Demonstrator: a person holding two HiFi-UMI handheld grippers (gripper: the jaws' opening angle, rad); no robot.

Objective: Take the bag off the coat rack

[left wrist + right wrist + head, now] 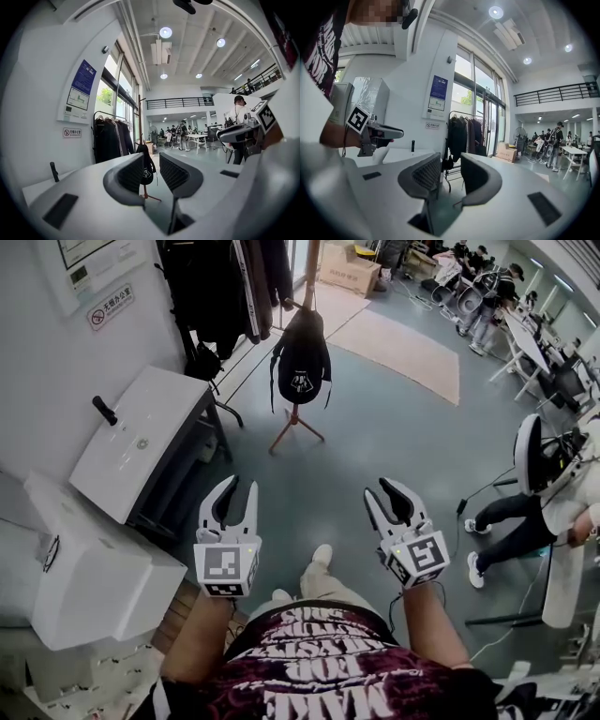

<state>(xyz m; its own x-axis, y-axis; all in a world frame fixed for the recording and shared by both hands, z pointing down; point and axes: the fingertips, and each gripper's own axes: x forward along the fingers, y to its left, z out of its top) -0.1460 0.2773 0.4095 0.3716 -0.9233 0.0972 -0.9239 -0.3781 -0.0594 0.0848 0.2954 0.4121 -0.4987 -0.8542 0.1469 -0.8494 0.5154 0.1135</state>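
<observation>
A black bag (301, 358) hangs from a wooden coat rack (308, 277) that stands on splayed legs on the grey floor, well ahead of me. Both grippers are held level at waist height, far short of it. My left gripper (239, 487) is open with nothing between its jaws. In the left gripper view the bag (148, 165) shows small in the gap between the jaws of the left gripper (152, 171). My right gripper (380, 491) is open and empty as well. The right gripper view looks past the right gripper (451, 171) to hanging coats.
A white machine (141, 439) and a white box (86, 570) stand close at my left. A garment rail with dark coats (221, 285) is beside the coat rack. A person (548, 486) stands at the right. A cardboard box (351, 268) and a beige mat (403, 348) lie beyond.
</observation>
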